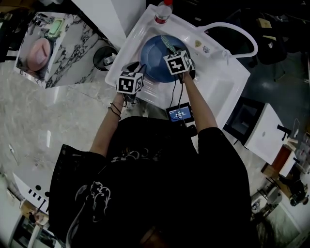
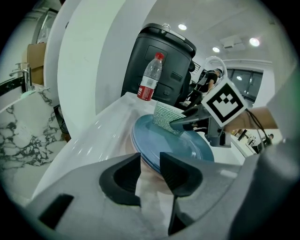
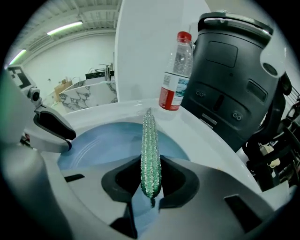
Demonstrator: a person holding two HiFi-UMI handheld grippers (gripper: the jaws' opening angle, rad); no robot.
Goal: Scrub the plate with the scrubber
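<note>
A blue plate [image 1: 154,59] lies tilted in the white sink [image 1: 213,77]. My left gripper [image 1: 133,68] is at the plate's near-left rim. In the left gripper view its jaws [image 2: 150,161] are shut on the rim of the plate [image 2: 187,145]. My right gripper [image 1: 175,57] hovers over the plate's right side, shut on a thin green scrubber [image 3: 151,150] seen edge-on above the plate [image 3: 108,140]. From the left gripper view the scrubber [image 2: 166,119] hangs flat against the plate's far part, pinched by the right gripper [image 2: 183,123].
A red-capped water bottle [image 1: 163,12] stands on the sink's far corner, beside a big black machine [image 3: 234,79]. A white hose [image 1: 232,29] loops at the right. A marble counter [image 1: 53,48] and a black round bin [image 1: 104,58] lie to the left.
</note>
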